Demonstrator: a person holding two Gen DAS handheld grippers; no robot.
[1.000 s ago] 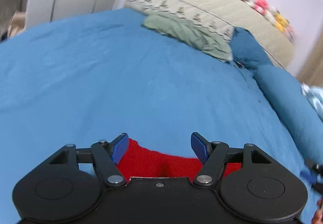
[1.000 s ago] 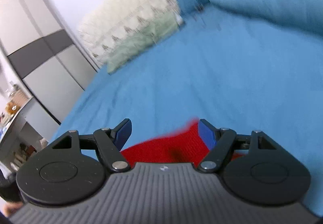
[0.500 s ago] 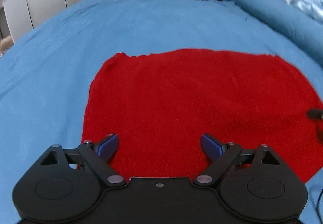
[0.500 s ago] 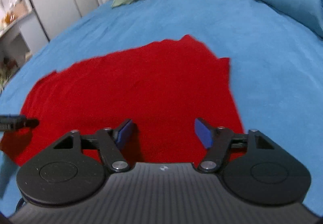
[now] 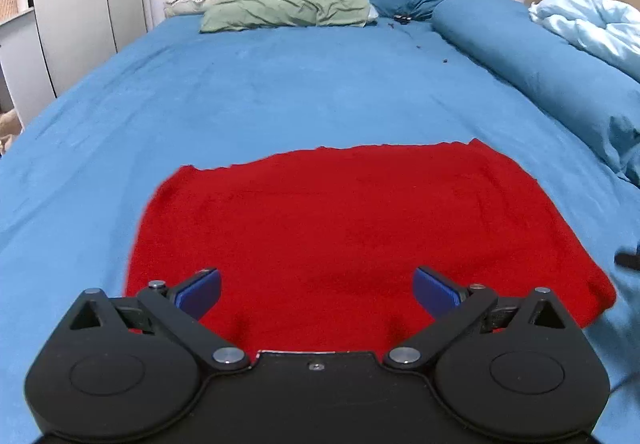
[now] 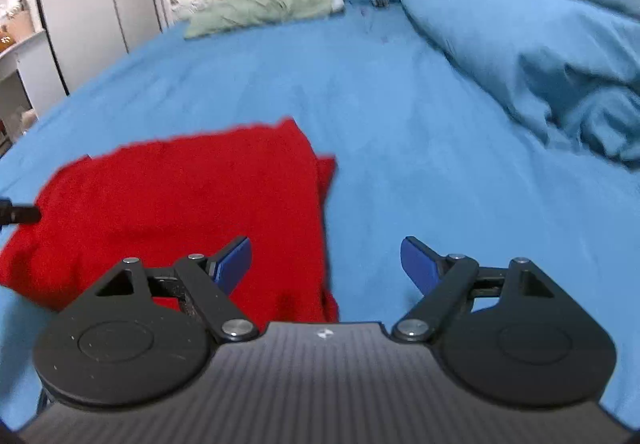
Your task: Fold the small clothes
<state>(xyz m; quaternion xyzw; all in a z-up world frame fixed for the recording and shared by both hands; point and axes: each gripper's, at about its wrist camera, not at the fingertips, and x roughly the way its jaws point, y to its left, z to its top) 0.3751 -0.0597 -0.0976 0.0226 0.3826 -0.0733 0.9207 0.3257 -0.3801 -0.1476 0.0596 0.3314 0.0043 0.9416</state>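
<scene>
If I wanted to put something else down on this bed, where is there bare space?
The blue bedsheet is bare between the red knitted cloth and green pillow, and left of the cloth. The right side is crowded by the rolled blue duvet.

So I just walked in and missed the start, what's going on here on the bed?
A person is folding a small red garment on a bed with a blue sheet, using a handheld gripper in each hand. The garment lies flat on the sheet. The left gripper hangs over its near edge and the right gripper over its right edge. Both sets of jaws have just been opening and now stand wide, gripping nothing. A green pillow lies at the headboard.
</scene>
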